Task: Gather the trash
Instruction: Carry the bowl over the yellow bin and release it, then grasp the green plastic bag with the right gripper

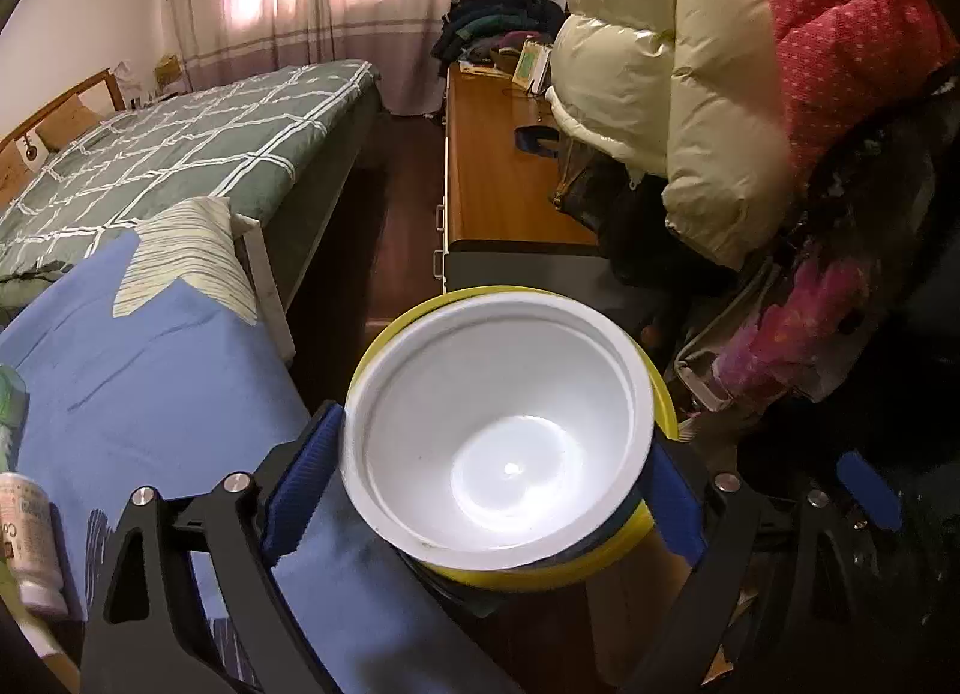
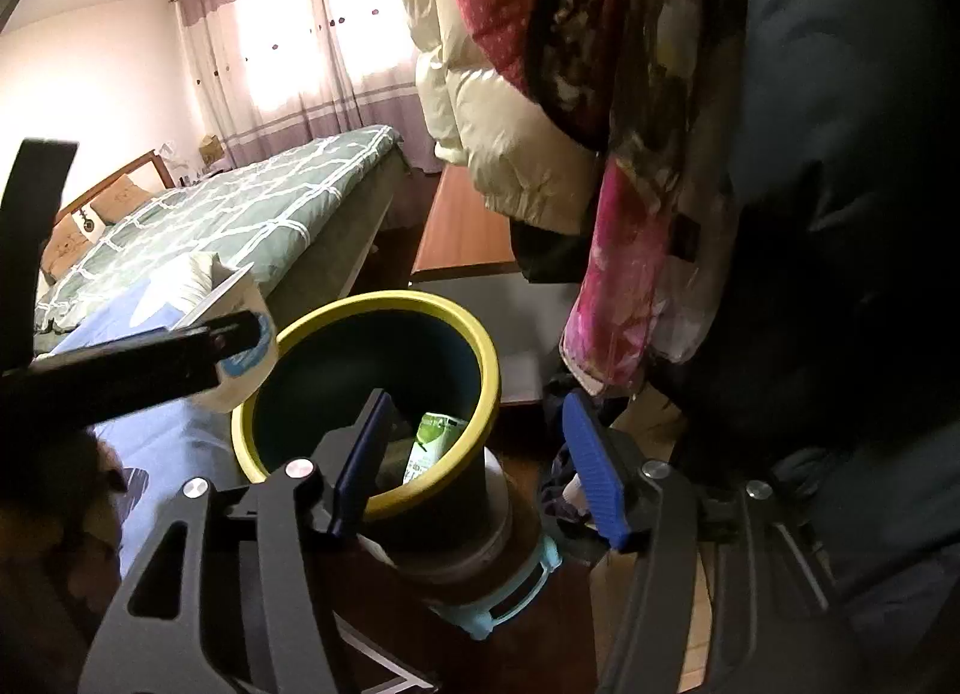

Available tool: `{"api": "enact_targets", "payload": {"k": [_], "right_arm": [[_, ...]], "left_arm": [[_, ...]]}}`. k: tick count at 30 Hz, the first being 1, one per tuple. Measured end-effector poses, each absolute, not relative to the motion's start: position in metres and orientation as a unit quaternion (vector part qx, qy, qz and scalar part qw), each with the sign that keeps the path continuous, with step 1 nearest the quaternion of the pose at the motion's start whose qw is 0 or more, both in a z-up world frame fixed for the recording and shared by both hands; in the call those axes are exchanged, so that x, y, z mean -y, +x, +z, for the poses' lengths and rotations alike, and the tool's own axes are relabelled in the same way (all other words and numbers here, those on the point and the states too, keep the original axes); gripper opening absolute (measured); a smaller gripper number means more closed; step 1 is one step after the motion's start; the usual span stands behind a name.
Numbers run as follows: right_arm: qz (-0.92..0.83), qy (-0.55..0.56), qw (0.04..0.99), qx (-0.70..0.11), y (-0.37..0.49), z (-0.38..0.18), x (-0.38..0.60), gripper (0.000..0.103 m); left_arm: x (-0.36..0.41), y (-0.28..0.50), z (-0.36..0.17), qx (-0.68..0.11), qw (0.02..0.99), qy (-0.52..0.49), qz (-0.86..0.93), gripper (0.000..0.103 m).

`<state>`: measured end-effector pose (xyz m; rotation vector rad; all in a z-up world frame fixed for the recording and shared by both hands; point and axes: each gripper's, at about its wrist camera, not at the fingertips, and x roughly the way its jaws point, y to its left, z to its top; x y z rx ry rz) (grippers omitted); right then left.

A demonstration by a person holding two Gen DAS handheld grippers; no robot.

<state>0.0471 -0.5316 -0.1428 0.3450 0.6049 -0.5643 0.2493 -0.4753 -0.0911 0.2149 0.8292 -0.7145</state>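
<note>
My left gripper (image 1: 489,481) is shut on an empty white paper cup (image 1: 498,430), its mouth facing the camera, held just over a dark bin with a yellow rim (image 1: 663,394). In the right wrist view the same cup (image 2: 249,358) sits in the left gripper's black fingers at the bin's left rim (image 2: 372,301). A green wrapper (image 2: 432,445) lies inside the bin. My right gripper (image 2: 480,460) is open and empty, its left finger inside the bin's mouth and its right finger outside it.
A blue-covered table (image 1: 150,394) lies to the left with a white bottle (image 1: 30,538) on it. A green-quilted bed (image 1: 180,153) lies beyond. A wooden desk (image 1: 504,184) stands ahead. Hanging coats (image 1: 720,93) crowd the right side.
</note>
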Motion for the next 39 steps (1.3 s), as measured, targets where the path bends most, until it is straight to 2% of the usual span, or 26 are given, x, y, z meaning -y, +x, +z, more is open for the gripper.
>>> {"api": "enact_targets", "payload": {"k": [10,16,24,31,39], "right_arm": [[-0.252,0.165,0.905,-0.299,0.058,-0.149,0.518,0.057],[-0.221,0.151,0.913,-0.307,0.074,-0.147,0.489,0.060],[-0.168,0.112,0.925,-0.322,0.113,-0.140,0.428,0.060],[-0.117,0.064,0.937,-0.322,0.150,-0.124,0.359,0.060],[-0.043,0.020,0.947,-0.318,0.188,-0.109,0.276,0.060]], "left_arm": [[0.409,0.255,-0.054,-0.372,0.867,0.049,-0.329,0.096],[0.319,0.243,-0.027,-0.332,0.898,0.020,-0.288,0.098],[0.160,0.240,-0.012,-0.293,0.940,-0.041,-0.171,0.098],[0.036,0.245,-0.017,-0.256,0.964,-0.066,-0.042,0.098],[-0.056,0.259,-0.054,-0.243,0.965,-0.074,0.066,0.098]]}}
